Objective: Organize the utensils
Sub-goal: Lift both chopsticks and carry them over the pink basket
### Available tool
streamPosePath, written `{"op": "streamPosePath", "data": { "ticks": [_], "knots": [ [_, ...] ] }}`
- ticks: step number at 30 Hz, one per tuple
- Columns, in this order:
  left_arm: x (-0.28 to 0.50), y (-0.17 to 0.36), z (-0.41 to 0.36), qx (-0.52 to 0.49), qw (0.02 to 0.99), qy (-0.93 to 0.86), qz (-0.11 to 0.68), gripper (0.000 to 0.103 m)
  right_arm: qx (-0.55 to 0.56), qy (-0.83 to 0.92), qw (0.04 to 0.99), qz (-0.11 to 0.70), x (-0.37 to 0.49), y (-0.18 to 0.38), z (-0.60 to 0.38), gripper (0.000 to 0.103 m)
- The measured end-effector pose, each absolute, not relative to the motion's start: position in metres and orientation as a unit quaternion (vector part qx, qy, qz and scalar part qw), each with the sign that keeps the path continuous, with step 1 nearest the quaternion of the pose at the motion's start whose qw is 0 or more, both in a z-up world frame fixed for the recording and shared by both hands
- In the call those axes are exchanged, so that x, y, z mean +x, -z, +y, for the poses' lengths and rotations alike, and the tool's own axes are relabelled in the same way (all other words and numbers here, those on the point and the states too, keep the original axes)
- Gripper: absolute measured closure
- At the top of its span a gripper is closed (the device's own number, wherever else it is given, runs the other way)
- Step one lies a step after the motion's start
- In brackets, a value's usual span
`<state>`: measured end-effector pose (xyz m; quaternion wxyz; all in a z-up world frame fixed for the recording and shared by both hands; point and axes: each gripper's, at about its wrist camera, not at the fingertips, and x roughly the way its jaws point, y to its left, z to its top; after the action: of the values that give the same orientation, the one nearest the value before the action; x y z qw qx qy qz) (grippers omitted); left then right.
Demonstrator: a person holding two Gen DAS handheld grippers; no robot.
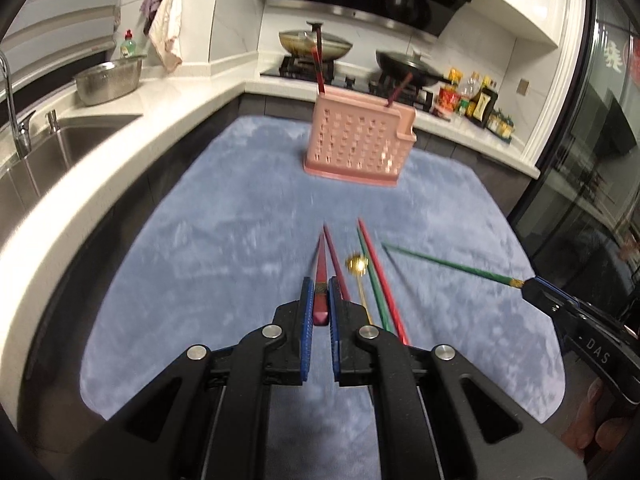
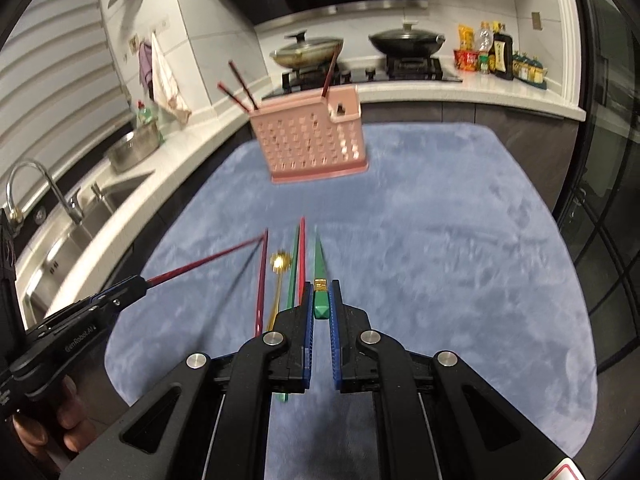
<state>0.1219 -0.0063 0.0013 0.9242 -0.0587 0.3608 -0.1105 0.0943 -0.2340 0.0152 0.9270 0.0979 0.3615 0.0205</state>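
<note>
Left tongs (image 1: 320, 300) pinch a dark red chopstick (image 1: 321, 276) at lower centre – right tongs (image 2: 321, 300) clamp a green chopstick (image 2: 320, 270); pink holder (image 1: 358, 140) above

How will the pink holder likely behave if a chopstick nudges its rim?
The holder looks like thin perforated plastic, so probably light. It stands tall on a soft blue cloth with only three chopsticks inside, so it might slide or tip.

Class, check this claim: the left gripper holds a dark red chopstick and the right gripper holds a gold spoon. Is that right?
Not quite. The left gripper does hold the dark red chopstick, but the right gripper holds a green chopstick; the right wrist view shows the gold spoon lying on the blue mat.
</note>
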Motion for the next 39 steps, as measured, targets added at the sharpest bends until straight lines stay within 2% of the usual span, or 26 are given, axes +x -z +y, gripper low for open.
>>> {"op": "streamPosePath", "data": {
  "ticks": [23,39],
  "knots": [
    [0.192,-0.09,-0.004,-0.063,0.947,0.119,0.291,0.096,0.135,-0.016,0.946,0.295,0.141,-0.087,-0.274,0.096],
    [0.271,-0.177,-0.028,-0.054,0.966,0.132,0.217,0.096,0.157,-0.059,0.959,0.227,0.243,-0.162,-0.295,0.096]
  ]
}}
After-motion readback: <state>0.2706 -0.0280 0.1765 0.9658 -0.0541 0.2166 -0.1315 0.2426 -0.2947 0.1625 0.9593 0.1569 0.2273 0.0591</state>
